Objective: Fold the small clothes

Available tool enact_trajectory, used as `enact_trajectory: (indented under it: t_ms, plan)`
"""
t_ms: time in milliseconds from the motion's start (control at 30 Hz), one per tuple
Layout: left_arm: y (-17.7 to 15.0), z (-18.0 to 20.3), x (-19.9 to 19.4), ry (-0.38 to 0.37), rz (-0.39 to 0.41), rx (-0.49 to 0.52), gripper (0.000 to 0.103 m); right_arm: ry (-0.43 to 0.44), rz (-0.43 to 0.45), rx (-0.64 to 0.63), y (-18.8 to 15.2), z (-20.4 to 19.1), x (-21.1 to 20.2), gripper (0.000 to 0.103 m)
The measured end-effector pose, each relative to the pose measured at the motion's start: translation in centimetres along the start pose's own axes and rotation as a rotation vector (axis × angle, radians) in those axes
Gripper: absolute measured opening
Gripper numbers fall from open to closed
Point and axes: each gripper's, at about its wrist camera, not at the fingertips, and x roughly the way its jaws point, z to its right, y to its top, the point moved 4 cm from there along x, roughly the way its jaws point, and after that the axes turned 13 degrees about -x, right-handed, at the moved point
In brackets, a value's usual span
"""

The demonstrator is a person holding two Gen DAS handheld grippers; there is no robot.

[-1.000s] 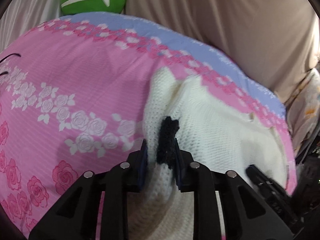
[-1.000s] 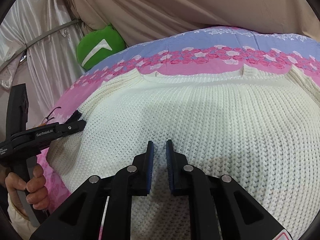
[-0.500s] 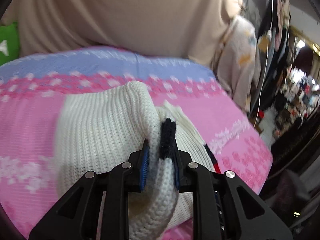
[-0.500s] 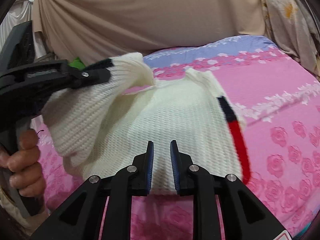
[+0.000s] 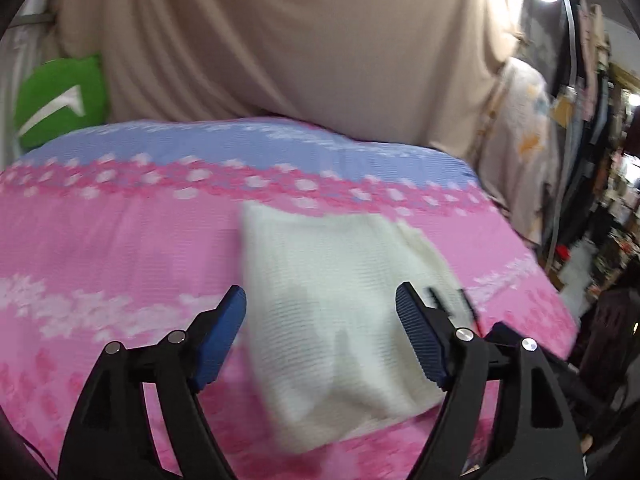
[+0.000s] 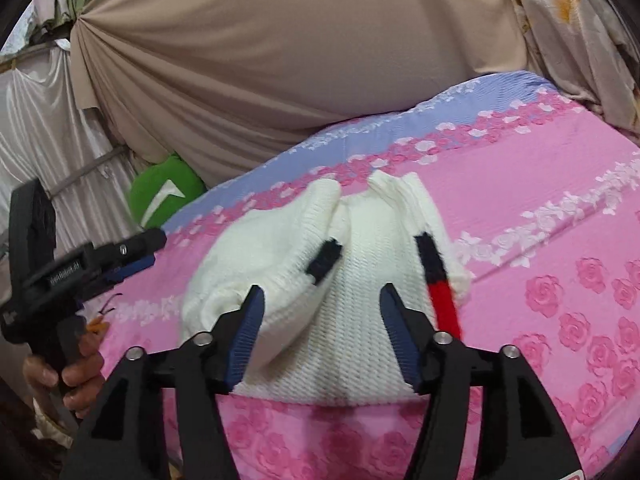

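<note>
A small white knit sweater [image 6: 352, 320] with a black cuff [image 6: 324, 260] and a black-and-red cuff [image 6: 438, 280] lies folded on the pink rose-print bed cover [image 6: 560, 280]. My right gripper [image 6: 322, 328] hovers just in front of it, its jaws opening, with nothing pressed between the pads. In the left wrist view the sweater [image 5: 332, 312] lies blurred on the cover, and my left gripper [image 5: 320, 332] stands above it, jaws opening and empty. The left gripper [image 6: 136, 256] also shows in the right wrist view, held in a hand [image 6: 76, 376] left of the sweater.
A green cushion [image 5: 60, 100] sits at the far left corner of the bed. Beige drapery [image 6: 300, 60] hangs behind the bed. Hanging clothes and cluttered shelves [image 5: 592, 160] stand off the bed's right side. The bed's right edge [image 5: 560, 320] drops away near the sweater.
Both grippers have opened. The left one let go of the black-cuffed sleeve, which now lies across the sweater, and drew back to the left. The right gripper's jaws widened.
</note>
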Motion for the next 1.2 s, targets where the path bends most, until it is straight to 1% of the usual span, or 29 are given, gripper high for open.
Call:
enact_trajectory:
  t_ms: [67, 100, 133, 200, 233, 267, 300, 333, 400, 433, 467, 500, 533, 567, 600, 633, 667, 733, 767, 833, 867, 900, 933, 967, 1000, 1033, 1133, 1200]
  plan:
    - [-0.6, -1.9, 0.1, 0.039, -0.023, -0.034, 0.075, 0.058, -0.028, 0.031, 0.4, -0.7, 1.7, 0.069]
    - [-1.1, -2.6, 0.1, 0.054, -0.039, -0.037, 0.075, 0.074, -0.043, 0.042, 0.4, -1.2, 2.4, 0.07]
    - [-1.7, -3.1, 0.5, 0.074, -0.061, -0.036, 0.075, 0.083, -0.068, 0.05, 0.4, -1.6, 3.4, 0.071]
    - [-3.0, -3.6, 1.2, 0.089, -0.099, -0.027, 0.075, 0.102, -0.129, 0.051, 0.2, -2.3, 5.3, 0.074]
    - [-3.6, -3.6, 1.6, 0.091, -0.12, -0.023, 0.075, 0.098, -0.151, 0.045, 0.1, -2.6, 6.3, 0.074]
    - [-4.0, -3.5, 2.0, 0.087, -0.135, -0.02, 0.075, 0.082, -0.164, 0.028, 0.0, -2.8, 6.9, 0.063]
    - [-4.3, -3.5, 2.2, 0.086, -0.146, -0.015, 0.075, 0.044, -0.171, 0.004, 0.1, -2.8, 7.3, 0.047]
    - [-4.5, -3.3, 2.3, 0.082, -0.151, -0.012, 0.074, 0.022, -0.151, -0.007, 0.5, -2.8, 7.0, 0.034]
    - [-4.6, -2.7, 2.4, 0.069, -0.151, -0.003, 0.074, 0.105, -0.035, 0.018, 2.1, -2.4, 4.5, 0.028]
    - [-4.5, -2.4, 2.2, 0.063, -0.143, 0.004, 0.074, 0.145, 0.04, 0.031, 3.0, -2.0, 2.6, 0.027]
    - [-4.4, -2.1, 2.2, 0.054, -0.139, 0.008, 0.074, 0.169, 0.08, 0.034, 3.6, -1.4, 1.5, 0.026]
    - [-4.4, -1.8, 2.2, 0.044, -0.142, 0.011, 0.074, 0.172, 0.105, 0.036, 3.8, -0.7, 0.6, 0.026]
    - [-4.4, -1.4, 2.5, 0.032, -0.147, 0.016, 0.074, 0.14, 0.108, 0.038, 3.6, 0.3, 0.2, 0.026]
    - [-4.5, -1.0, 3.0, 0.026, -0.152, 0.029, 0.075, 0.072, 0.074, 0.043, 2.8, 1.9, 0.6, 0.027]
    - [-4.8, -0.6, 3.7, 0.037, -0.158, 0.044, 0.074, 0.019, 0.023, 0.056, 1.8, 3.4, 1.6, 0.027]
    - [-5.1, -0.4, 4.5, 0.044, -0.167, 0.054, 0.075, -0.049, -0.075, 0.085, 0.1, 5.7, 3.4, 0.027]
    - [-5.6, -0.3, 5.7, 0.051, -0.192, 0.059, 0.075, -0.078, -0.115, 0.117, -1.1, 6.9, 4.3, 0.026]
    - [-6.6, -0.4, 7.4, 0.046, -0.246, 0.048, 0.075, -0.022, -0.076, 0.166, -1.6, 7.2, 3.4, 0.028]
    - [-7.0, -0.5, 7.9, 0.058, -0.252, 0.046, 0.075, -0.046, -0.065, 0.144, -1.1, 6.6, 2.4, 0.031]
    - [-7.1, -0.5, 7.8, 0.061, -0.247, 0.048, 0.075, -0.129, -0.037, 0.087, -0.3, 5.7, 0.8, 0.036]
    - [-6.9, -0.4, 7.5, 0.062, -0.243, 0.051, 0.075, -0.179, -0.021, 0.052, 0.3, 5.2, -0.3, 0.036]
    - [-6.8, -0.3, 7.1, 0.06, -0.24, 0.053, 0.074, -0.199, 0.0, 0.025, 0.9, 4.7, -1.2, 0.036]
    - [-6.5, -0.2, 6.6, 0.054, -0.234, 0.053, 0.071, -0.196, 0.026, 0.004, 1.4, 4.2, -2.1, 0.041]
    - [-6.1, 0.0, 5.8, 0.041, -0.222, 0.049, 0.071, -0.183, 0.037, -0.004, 1.8, 4.0, -2.4, 0.046]
    - [-5.7, 0.3, 5.1, 0.023, -0.209, 0.043, 0.071, -0.163, 0.046, -0.012, 1.9, 4.0, -2.7, 0.054]
    - [-5.2, 0.6, 4.3, 0.005, -0.193, 0.04, 0.071, -0.149, 0.046, -0.022, 2.1, 3.9, -2.5, 0.057]
    - [-3.4, 1.8, 2.5, -0.033, -0.12, 0.043, 0.073, -0.125, -0.02, -0.039, 2.0, 4.5, 0.2, 0.057]
    - [-2.3, 2.3, 2.7, -0.015, -0.09, 0.051, 0.073, -0.098, -0.085, -0.031, 1.3, 5.2, 3.2, 0.057]
